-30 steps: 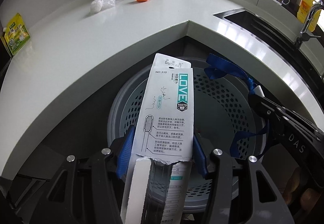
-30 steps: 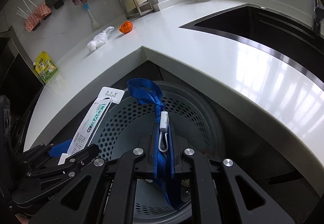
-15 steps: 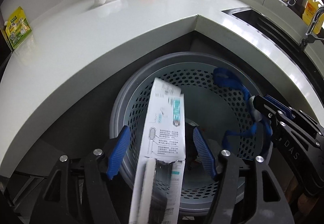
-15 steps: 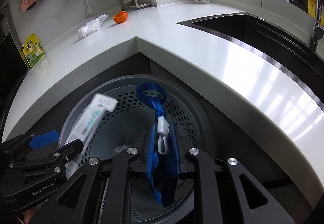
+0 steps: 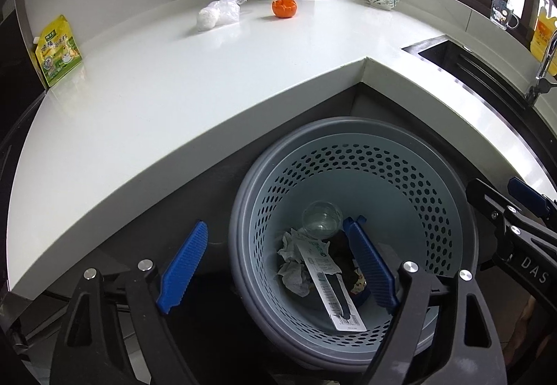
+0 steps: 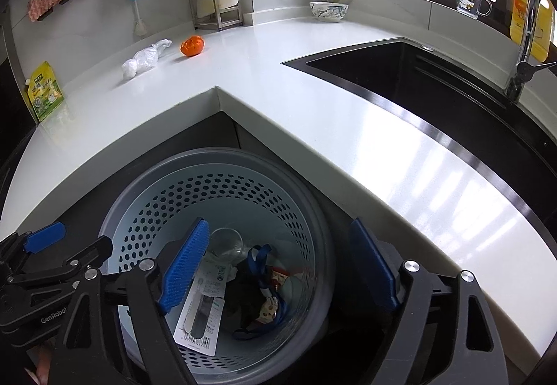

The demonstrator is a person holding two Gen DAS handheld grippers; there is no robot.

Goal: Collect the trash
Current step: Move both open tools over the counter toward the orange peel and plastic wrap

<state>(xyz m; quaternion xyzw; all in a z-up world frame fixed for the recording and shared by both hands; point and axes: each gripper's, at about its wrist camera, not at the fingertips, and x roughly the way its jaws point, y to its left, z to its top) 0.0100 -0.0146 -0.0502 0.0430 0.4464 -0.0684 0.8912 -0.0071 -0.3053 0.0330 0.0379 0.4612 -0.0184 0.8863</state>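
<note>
A grey perforated trash basket stands on the floor below the counter corner. Inside lie the toothbrush package, the blue lanyard, a clear cup and crumpled tissue. My left gripper is open and empty above the basket's left rim. My right gripper is open and empty above the basket. On the white counter lie a clear plastic bag, an orange peel and a green-yellow pouch.
A black sink with a tap lies at the right. A bowl, a metal rack, a cup and a yellow bottle stand along the back wall.
The left gripper opened and the toothbrush package fell into the basket. The right gripper opened and the blue lanyard dropped in. Both grippers have risen and drawn back.
</note>
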